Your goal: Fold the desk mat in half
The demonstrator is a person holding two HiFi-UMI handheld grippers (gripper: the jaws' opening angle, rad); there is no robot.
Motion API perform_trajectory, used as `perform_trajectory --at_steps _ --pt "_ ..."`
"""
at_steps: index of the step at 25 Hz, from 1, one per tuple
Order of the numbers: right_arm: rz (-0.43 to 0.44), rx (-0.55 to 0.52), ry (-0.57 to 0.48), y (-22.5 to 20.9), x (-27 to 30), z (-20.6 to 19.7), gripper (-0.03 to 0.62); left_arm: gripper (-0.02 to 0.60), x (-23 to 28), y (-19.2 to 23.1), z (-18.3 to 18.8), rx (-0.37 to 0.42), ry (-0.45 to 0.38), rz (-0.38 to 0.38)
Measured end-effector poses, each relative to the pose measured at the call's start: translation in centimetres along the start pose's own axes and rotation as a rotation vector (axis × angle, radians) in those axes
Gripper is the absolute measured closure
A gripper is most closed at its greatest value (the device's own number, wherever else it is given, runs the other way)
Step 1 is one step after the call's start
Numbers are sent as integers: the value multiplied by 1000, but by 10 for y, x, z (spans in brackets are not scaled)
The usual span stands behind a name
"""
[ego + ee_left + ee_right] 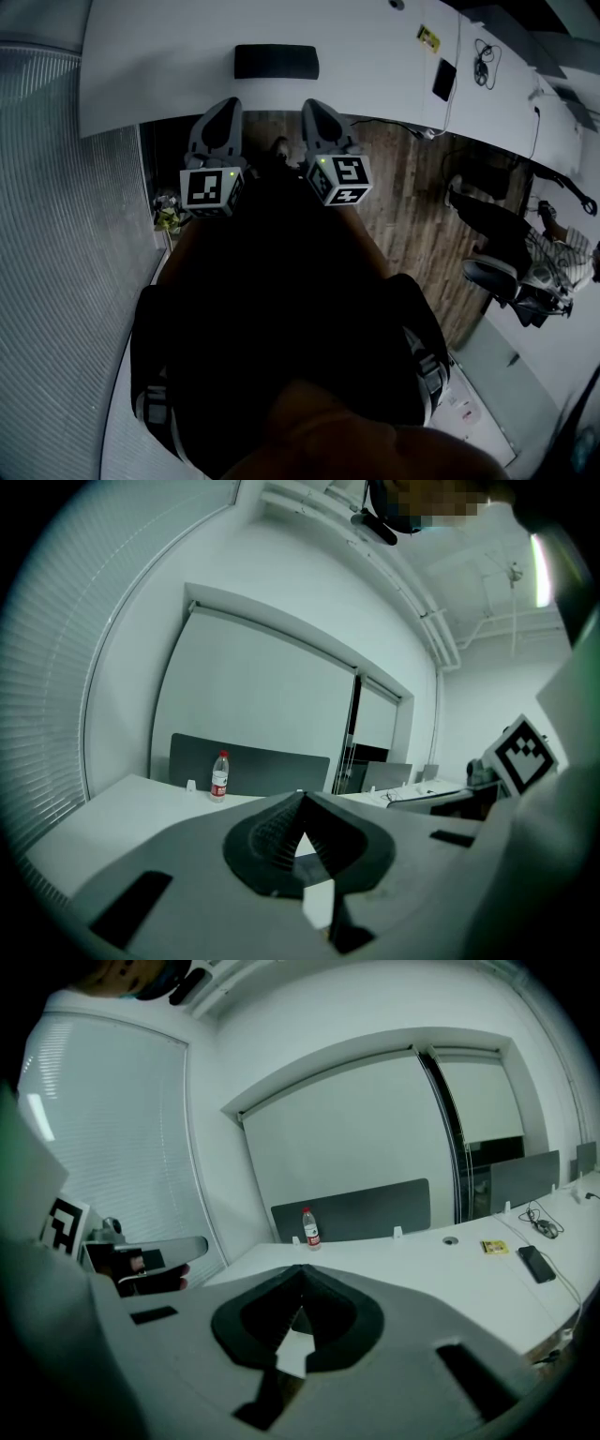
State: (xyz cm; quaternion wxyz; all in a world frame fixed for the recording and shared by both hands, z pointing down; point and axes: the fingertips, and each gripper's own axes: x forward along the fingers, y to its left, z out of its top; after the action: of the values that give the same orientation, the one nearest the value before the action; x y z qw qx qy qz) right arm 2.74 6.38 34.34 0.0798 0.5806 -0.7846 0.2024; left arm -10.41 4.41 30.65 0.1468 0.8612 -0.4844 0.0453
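Note:
A small dark rectangular mat point(277, 62) lies flat on the white desk point(169, 66), just beyond both grippers. My left gripper point(222, 105) and right gripper point(317, 108) are held side by side over the desk's near edge, close to my body, pointing at the mat. Both are shut with nothing between the jaws. In the left gripper view the left gripper point(302, 799) shows its pads meeting at a point above the desk. The right gripper point(302, 1271) looks the same in its own view. Neither gripper view shows the mat.
A water bottle point(219, 776) stands by a grey divider panel point(352, 1211) at the desk's back. A phone point(444, 80), a yellow card point(428, 37) and a coiled cable point(486, 56) lie to the right. Window blinds point(56, 234) run along the left. A seated person point(506, 225) is at the right.

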Motion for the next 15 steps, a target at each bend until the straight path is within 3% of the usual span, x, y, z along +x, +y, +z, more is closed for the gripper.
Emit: perform_trajectory --at_steps 15 --pt "10 15 -8 0 -7 1 594 577 -2 -5 1 15 -5 -2"
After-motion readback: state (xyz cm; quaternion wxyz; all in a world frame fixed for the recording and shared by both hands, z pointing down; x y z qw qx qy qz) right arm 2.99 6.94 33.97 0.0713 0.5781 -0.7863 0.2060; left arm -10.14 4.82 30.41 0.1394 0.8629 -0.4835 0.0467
